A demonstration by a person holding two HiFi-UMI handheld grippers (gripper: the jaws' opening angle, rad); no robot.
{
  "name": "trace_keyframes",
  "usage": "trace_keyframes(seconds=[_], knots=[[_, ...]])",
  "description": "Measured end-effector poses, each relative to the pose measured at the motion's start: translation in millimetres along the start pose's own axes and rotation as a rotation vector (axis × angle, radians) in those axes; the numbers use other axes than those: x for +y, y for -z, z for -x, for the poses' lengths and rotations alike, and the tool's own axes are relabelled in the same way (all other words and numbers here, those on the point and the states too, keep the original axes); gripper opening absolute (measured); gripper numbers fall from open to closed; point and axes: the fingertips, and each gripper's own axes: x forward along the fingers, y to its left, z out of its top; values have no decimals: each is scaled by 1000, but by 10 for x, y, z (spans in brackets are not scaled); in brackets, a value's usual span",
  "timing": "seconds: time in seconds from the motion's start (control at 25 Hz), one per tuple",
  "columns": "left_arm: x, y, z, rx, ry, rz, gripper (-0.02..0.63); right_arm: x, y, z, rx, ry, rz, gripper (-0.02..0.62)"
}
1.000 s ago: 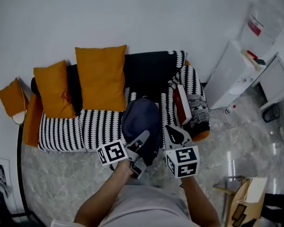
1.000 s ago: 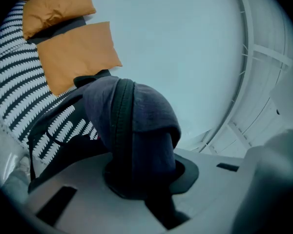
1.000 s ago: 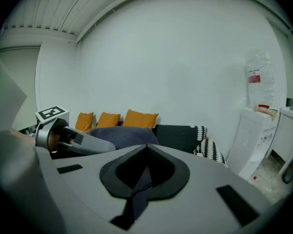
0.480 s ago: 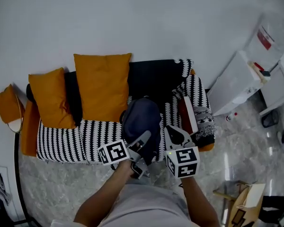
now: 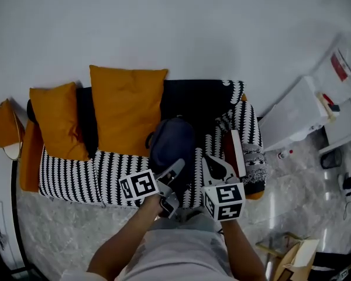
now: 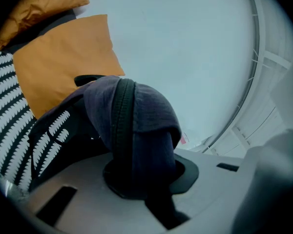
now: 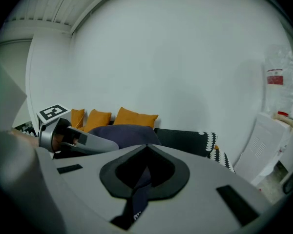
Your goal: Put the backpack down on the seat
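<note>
Striped sofa seat [image 5: 76, 171] is lying at twelve o'clock, and the left tool [image 5: 175, 171] and right tool [image 5: 214, 164], both clamping the backpack [image 5: 172, 142], should be lowering it evenly.

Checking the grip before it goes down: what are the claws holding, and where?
The backpack: left claw pinches a zippered fold of its fabric, right claw a narrow strip of it.

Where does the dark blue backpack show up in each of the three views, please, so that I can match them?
Head view: the backpack is at centre, over the striped sofa.
Left gripper view: it fills the centre, clamped by the left gripper.
Right gripper view: low, left of centre, its strap in the right gripper.
Shared landmark: the large orange cushion, beside the backpack in all three.
</note>
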Motion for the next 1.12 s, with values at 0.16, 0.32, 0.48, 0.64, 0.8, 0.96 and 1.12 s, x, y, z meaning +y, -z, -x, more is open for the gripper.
trace_keyframes(seconds=[0.16,0.32,0.48,0.64,0.8,0.96,1.12], knots=[[129,-167,-247,-11,-21,-22,48,-183,-18,-231,7,-22,-7,3],[348,-288,-465,-28,-57,-35,48,-315,20,-534,7,-69,-26,2],[623,-424,-665,-50,-104,-36,48,-501,58,-861,-2,-111,-22,2],[809,-574,-929,-56,-140,-80,48,-756,44,-1176,-11,-137,-22,2],[1010,-665,-1130,-62,-177,-119,48,-928,171,-1439,1,-175,-6,3],[1249,-776,-1272,-60,-222,-172,48,-1089,301,-1706,12,-193,-1,3],[1479,-838,-1432,-60,-261,-215,48,-1199,465,-1943,27,-208,-13,2]])
